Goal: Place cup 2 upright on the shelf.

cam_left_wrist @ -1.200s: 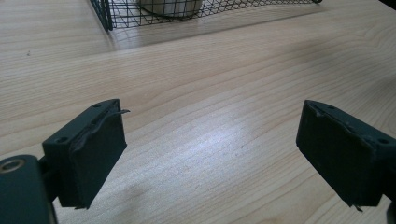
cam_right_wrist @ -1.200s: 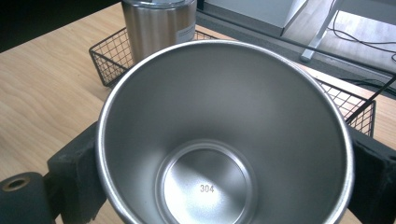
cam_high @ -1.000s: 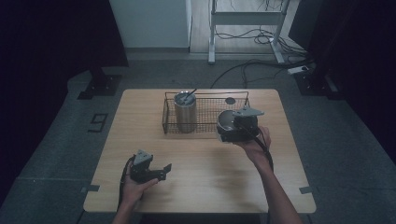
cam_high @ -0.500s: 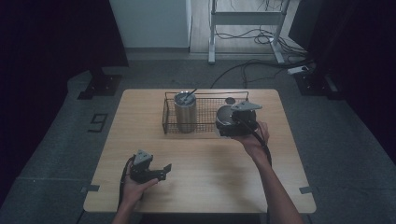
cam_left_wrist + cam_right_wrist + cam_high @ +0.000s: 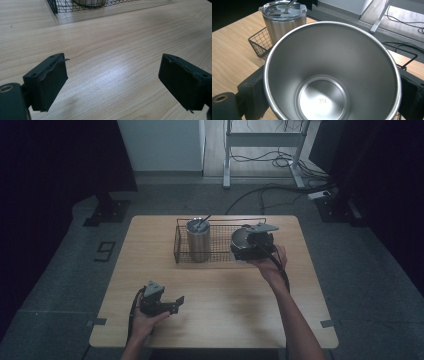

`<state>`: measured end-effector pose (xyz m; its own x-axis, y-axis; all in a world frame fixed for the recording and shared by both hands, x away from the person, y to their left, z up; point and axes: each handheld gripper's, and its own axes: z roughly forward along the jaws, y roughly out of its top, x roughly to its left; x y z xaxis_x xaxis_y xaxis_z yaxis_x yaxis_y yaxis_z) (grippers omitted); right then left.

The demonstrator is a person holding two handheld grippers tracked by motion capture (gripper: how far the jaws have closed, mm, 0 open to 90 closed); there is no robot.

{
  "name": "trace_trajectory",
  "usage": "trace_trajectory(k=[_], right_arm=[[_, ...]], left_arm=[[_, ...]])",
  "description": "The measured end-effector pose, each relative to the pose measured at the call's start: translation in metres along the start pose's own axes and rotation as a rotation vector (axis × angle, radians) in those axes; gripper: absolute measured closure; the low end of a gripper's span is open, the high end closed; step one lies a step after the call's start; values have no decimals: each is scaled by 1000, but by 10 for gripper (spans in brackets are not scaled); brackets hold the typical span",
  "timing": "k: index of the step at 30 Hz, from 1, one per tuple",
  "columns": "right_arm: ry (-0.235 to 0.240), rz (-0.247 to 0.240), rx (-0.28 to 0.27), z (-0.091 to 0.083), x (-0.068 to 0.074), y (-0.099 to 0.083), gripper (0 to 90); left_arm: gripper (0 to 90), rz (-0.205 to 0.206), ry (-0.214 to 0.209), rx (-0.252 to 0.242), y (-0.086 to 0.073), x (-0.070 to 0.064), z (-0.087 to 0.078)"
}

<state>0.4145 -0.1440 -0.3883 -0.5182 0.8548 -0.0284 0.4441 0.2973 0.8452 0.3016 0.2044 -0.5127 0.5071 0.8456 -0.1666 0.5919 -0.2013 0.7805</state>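
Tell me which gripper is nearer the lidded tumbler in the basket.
Right. The right gripper holds a steel cup at the basket, just beside the lidded tumbler. The left gripper rests at the table's near edge, well apart.

Lidded tumbler [image 5: 198, 240] upright; cables [image 5: 280, 195] across grey floor [image 5: 75, 270].

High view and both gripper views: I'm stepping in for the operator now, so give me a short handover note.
Right gripper: shut on the open steel cup, held at the wire basket's right end.
Left gripper: open, holding nothing, low over the table near its front left.
Lidded tumbler: upright in the basket's left part.
Left, probably: set the cup down in the basket beside the tumbler and release.
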Motion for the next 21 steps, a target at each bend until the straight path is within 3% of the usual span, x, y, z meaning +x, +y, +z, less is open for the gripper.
trace_trajectory(k=[17, 21], right_arm=[[-28, 15, 20, 12, -13, 8, 66], [-38, -4, 30, 15, -17, 11, 66]], left_arm=[[84, 3, -2, 4, -1, 0, 1], [85, 3, -2, 5, -1, 0, 1]])
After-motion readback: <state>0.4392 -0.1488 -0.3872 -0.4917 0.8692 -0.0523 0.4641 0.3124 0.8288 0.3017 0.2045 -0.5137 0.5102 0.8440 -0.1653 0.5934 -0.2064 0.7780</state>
